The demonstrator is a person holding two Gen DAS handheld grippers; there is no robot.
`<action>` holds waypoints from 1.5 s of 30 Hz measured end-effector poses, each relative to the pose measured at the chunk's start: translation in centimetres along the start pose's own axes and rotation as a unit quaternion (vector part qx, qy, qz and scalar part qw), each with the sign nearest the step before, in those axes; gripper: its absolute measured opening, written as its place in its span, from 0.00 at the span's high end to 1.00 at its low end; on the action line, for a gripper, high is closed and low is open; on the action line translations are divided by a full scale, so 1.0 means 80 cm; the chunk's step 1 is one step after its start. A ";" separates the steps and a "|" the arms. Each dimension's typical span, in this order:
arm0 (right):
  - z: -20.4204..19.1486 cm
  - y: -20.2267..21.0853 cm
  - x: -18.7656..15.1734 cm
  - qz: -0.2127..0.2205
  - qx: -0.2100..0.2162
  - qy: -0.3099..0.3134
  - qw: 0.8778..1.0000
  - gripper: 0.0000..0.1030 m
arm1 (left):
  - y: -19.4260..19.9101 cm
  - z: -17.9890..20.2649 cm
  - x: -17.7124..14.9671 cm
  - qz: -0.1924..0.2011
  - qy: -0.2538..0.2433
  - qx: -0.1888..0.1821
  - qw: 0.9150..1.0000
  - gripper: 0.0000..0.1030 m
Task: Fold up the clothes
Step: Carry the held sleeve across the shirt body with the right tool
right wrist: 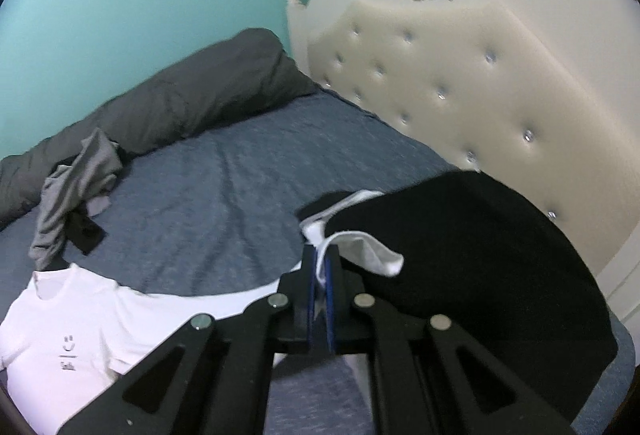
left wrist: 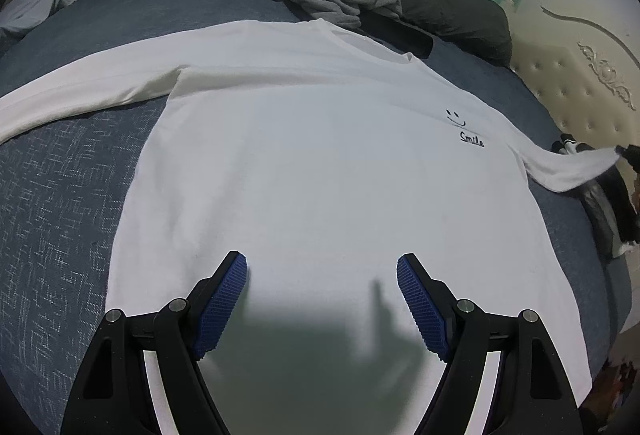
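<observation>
The white shirt (left wrist: pixel 320 163) lies spread flat, front up, on the bed (left wrist: pixel 60 195), with no fold made yet. The right gripper (right wrist: pixel 320 267) has its jaws clenched on the cuff of the right sleeve (right wrist: pixel 352 255), lifted beside a black garment (right wrist: pixel 480 255), likely to begin the first fold. The left gripper (left wrist: pixel 322 275) hovers near the hem with its jaws released and empty; both sleeves and the body are left to fold.
</observation>
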State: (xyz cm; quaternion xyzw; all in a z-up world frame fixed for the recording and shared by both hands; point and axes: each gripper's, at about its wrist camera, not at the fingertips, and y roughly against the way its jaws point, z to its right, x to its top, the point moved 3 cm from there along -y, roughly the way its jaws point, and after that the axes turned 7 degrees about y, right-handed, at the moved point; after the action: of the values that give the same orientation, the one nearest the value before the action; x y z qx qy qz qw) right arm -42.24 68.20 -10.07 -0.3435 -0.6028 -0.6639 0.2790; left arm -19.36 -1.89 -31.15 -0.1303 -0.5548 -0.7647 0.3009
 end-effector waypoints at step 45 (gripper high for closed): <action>-0.615 0.240 -0.153 -0.068 0.427 0.221 0.874 0.96 | 0.080 -0.066 -0.001 0.012 0.018 -0.023 0.999 0.21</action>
State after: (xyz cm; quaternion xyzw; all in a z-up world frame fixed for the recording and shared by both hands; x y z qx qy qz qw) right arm -25.65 16.59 -9.93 0.0065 -0.7724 -0.4179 0.4782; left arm -14.74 -8.11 -28.12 -0.1302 -0.5297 -0.7759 0.3169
